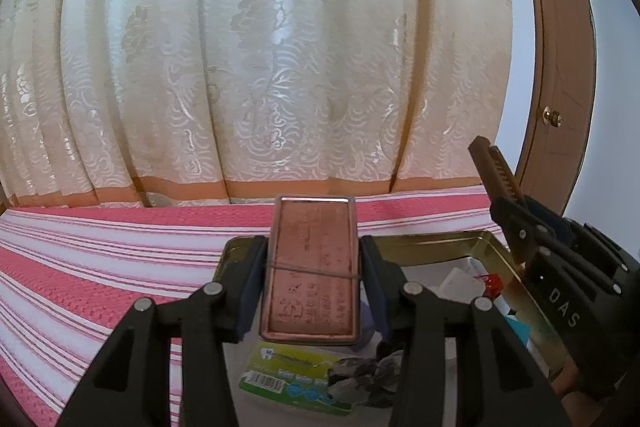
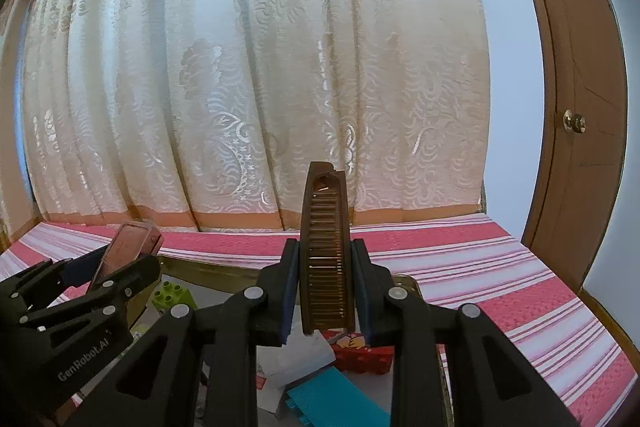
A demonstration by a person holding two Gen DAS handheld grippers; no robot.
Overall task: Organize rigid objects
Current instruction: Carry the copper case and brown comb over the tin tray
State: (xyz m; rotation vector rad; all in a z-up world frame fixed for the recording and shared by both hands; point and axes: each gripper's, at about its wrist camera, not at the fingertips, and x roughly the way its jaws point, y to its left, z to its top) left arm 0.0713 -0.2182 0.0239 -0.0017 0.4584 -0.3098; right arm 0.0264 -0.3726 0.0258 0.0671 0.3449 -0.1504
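**Both hand-held grippers loaded above the tin, nothing released yet**

Left hand-held gripper point(image 1: 314, 283): closed narrow on a flat pink case point(image 1: 313, 267) with a wire frame and a thin band across its middle. The case is held flat between the fingers, long axis pointing forward and away from the gripper.

Right hand-held gripper point(image 2: 326, 279): closed on a brown comb point(image 2: 326, 251), which is clamped at its lower half and stands up ahead of the fingers, with the teeth facing the camera.

Status, as judged from the frames: two items are lifted, neither is set down. A gold tin point(image 1: 448, 241) lies directly below and in front of both grippers on a pink striped cloth point(image 1: 100, 251). Whether the items were taken out of it or are bound for it cannot be told. The clutter inside the tin looks unsorted, so most of the task is judged to remain.

View differences:
- Left wrist: below the left hand-held gripper a green-and-white packet point(image 1: 296, 375) with a barcode is shown, plus a dark crumpled item just to its right; the right hand-held gripper is seen at far right.
- Right wrist: a green brick point(image 2: 174, 297) is shown to the left below, a red box point(image 2: 362, 351) directly under the comb, and a teal block point(image 2: 336, 405) nearer the camera. None of these is visible from the left wrist, except perhaps an edge of the teal.
- In both views a curtain and a door fill the background.
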